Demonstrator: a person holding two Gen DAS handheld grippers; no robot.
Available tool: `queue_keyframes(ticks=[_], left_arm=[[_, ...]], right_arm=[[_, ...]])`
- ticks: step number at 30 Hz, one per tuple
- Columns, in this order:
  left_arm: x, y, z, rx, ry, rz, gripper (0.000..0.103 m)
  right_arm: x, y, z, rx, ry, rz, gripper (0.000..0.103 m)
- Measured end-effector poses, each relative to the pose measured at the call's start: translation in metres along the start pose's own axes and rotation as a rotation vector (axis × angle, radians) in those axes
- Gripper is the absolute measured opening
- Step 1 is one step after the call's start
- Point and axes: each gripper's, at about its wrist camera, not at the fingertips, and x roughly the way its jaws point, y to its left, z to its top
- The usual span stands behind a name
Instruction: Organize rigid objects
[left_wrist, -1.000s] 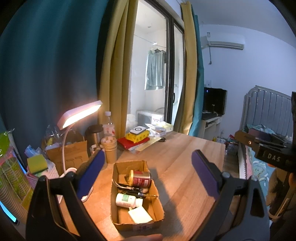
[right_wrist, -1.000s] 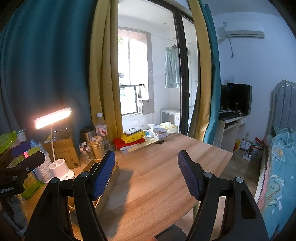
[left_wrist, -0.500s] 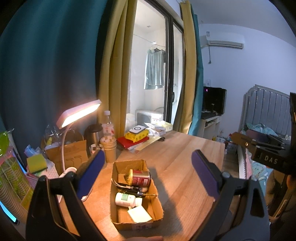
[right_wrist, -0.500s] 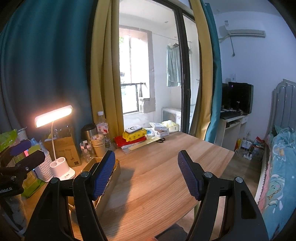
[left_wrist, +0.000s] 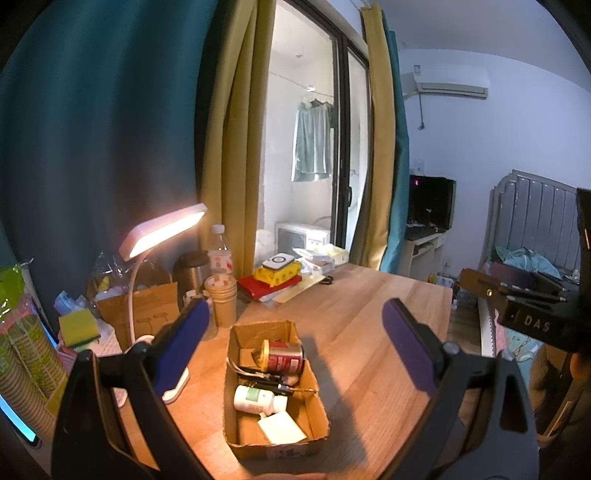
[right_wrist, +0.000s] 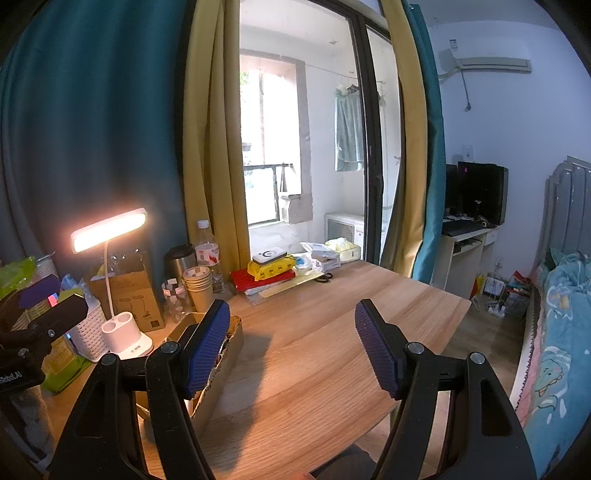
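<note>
Two hand-held grippers hang above the desk (right_wrist: 332, 350), jaws spread and empty: the left hand-held gripper (left_wrist: 291, 343) and the right hand-held gripper (right_wrist: 291, 343). Straight ahead of the left one, between its fingers, sits the cardboard box (left_wrist: 314, 446) holding a red can (left_wrist: 284, 356), a white bottle (left_wrist: 256, 398), a dark pen-like tool (left_wrist: 273, 386) and a white card (left_wrist: 282, 428). Everything rigid nearby already lies boxed, which fits either sorting done or unpacking ahead, so no next move is settled.
</note>
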Motion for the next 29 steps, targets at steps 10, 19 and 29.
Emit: queue_keyframes(ticks=[10,19,29], left_arm=[[0.001,-0.0008,-0.0018,0.0,0.01,-0.006,0.096],[0.0008,-0.0017,-0.0014,0.002,0.011,-0.007,0.096],[0.0008,-0.0028,-0.0016,-0.003,0.013,-0.01,0.096]], right_arm=[[0.0032,0.0044,-0.0018,-0.001,0.004,0.003,0.074],[0.0045,0.005,-0.0017,-0.002,0.006,0.004,0.074],[0.0052,0.0051,-0.0015,-0.001,0.007,0.004,0.074]])
